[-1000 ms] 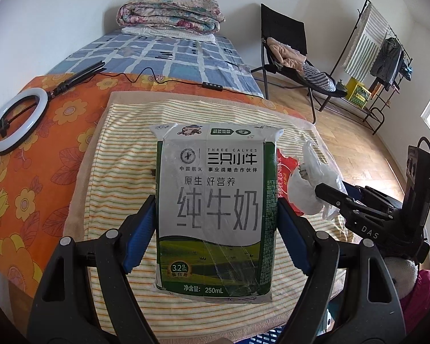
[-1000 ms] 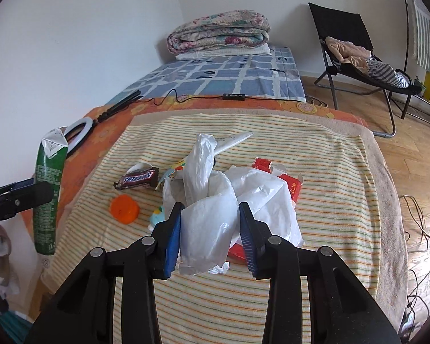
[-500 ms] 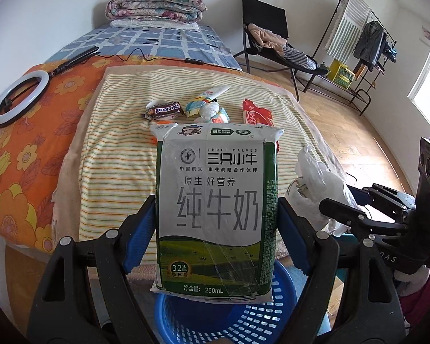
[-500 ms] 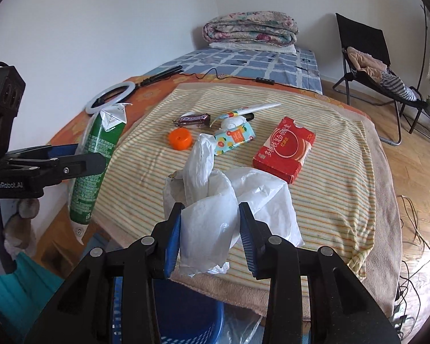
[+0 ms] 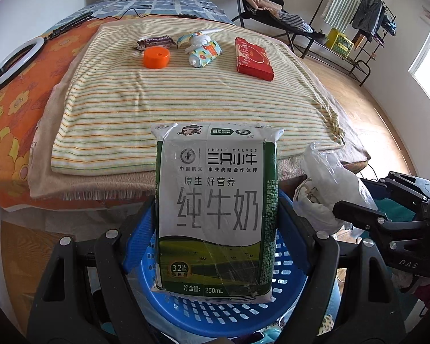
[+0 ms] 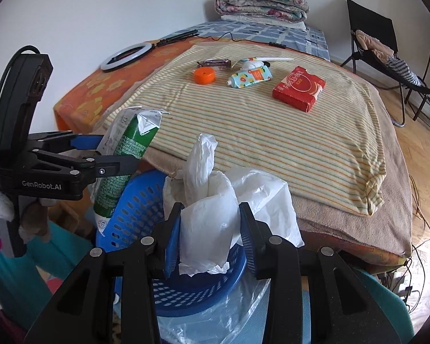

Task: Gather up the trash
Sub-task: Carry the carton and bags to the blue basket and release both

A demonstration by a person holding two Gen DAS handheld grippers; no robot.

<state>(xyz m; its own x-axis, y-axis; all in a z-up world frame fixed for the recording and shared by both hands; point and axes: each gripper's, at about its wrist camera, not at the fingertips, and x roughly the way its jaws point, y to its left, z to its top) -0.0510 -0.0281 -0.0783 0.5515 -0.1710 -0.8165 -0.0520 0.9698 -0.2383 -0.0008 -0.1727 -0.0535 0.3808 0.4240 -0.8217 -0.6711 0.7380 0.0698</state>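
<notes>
Your left gripper (image 5: pixel 215 223) has its jaws spread wide and clamped flat on both sides of the milk carton (image 5: pixel 216 209), which fills the lower centre of the left wrist view with the blue basket (image 5: pixel 286 309) directly behind and below it. Your right gripper (image 6: pixel 207 235) is about a third open, pinching the crumpled white plastic bag (image 6: pixel 212 215) at lower centre of the right wrist view, above the basket's near rim (image 6: pixel 134 200). In that view the carton (image 6: pixel 123 154) shows at centre left, tilted, with its lower end outside the basket's left wall rather than over the opening, so if you let go there it will likely strike the rim or drop to the floor beside it. The bag is light and bulges well beyond the pads on the right; released off-centre, it may catch on the rim and slide out, or cling to a pad. With both tools crowded over one small opening, they could knock together. The rest of the trash lies at the top of both views on the striped cloth (image 5: pixel 186 100): an orange lid (image 5: pixel 156 57), a snack bar wrapper (image 5: pixel 154 41), a squeezed tube (image 5: pixel 205 54) and a red box (image 5: pixel 252 57).
</notes>
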